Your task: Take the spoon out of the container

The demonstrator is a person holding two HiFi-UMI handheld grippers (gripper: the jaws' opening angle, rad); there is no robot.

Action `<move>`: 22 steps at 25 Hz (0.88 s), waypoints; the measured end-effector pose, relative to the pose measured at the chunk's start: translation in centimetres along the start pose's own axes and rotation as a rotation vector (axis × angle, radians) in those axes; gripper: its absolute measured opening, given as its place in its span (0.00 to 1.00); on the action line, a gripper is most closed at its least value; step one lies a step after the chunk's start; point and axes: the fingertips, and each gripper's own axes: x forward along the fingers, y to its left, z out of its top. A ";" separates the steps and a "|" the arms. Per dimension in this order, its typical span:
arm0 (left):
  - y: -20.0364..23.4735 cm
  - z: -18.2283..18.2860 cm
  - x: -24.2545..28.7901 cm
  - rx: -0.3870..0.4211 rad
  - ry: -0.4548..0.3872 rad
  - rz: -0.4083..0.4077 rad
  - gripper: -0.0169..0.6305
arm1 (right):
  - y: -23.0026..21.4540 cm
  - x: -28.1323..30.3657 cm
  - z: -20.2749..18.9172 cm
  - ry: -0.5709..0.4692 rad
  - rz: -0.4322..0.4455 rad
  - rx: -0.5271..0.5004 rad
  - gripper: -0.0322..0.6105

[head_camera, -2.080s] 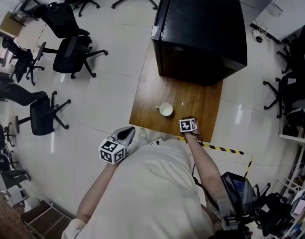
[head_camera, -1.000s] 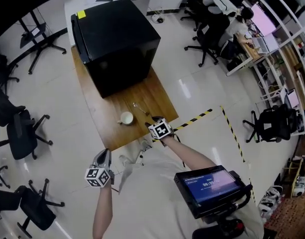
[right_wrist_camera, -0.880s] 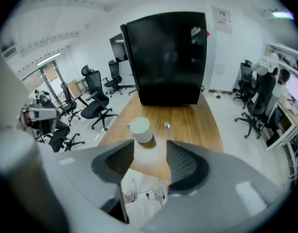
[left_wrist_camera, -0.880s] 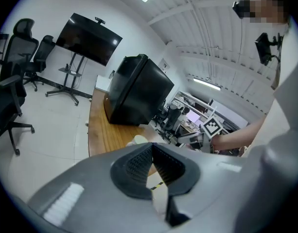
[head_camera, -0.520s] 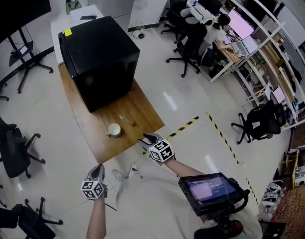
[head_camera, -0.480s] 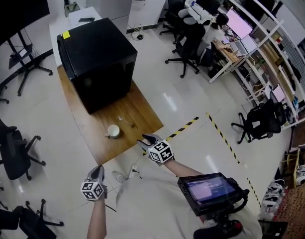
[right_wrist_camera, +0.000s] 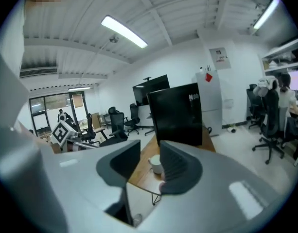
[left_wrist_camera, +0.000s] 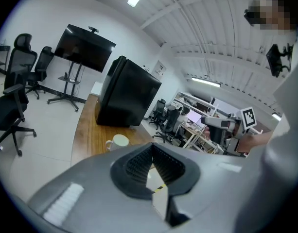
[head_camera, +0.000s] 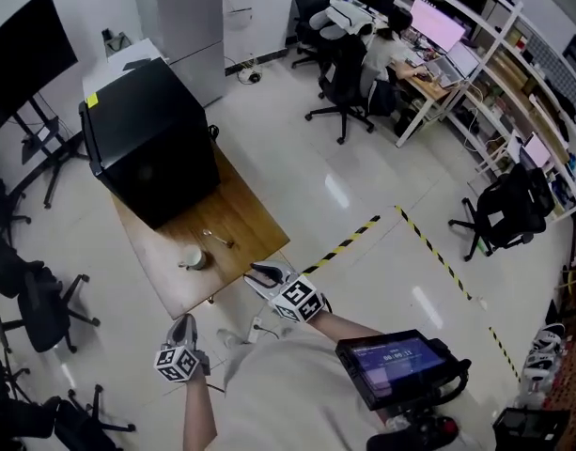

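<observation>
Both empty: left claw (head_camera: 185, 322) clenched, right claw (head_camera: 256, 272) apart, just been closing; spoon (head_camera: 217, 239) on table (head_camera: 242, 216) beside cup (head_camera: 193, 258)

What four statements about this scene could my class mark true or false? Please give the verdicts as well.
1. The spoon lies on the wooden table, outside the white cup. True.
2. The right gripper holds the spoon. False: its jaws, which have just been closing, stand apart with nothing between them.
3. The black cabinet stands on the floor beside the table. False: it stands on the table's far end.
4. The white cup stands upright on the table. True.
</observation>
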 end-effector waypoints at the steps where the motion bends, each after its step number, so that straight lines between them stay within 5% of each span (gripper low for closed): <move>1: -1.4 -0.3 0.1 0.004 -0.004 0.001 0.03 | 0.0 -1.1 -0.1 -0.008 0.010 -0.001 0.24; 11: -13.0 -7.4 -1.5 -0.029 -0.045 0.018 0.03 | -1.3 -10.3 -5.2 0.068 0.030 -0.117 0.21; 17: -15.6 -12.1 -3.9 -0.089 -0.039 0.076 0.03 | -1.2 -13.3 -7.8 0.097 0.059 -0.120 0.20; 22: -16.5 -12.1 -4.6 -0.059 -0.047 0.103 0.03 | -1.2 -14.2 -8.3 0.085 0.071 -0.109 0.20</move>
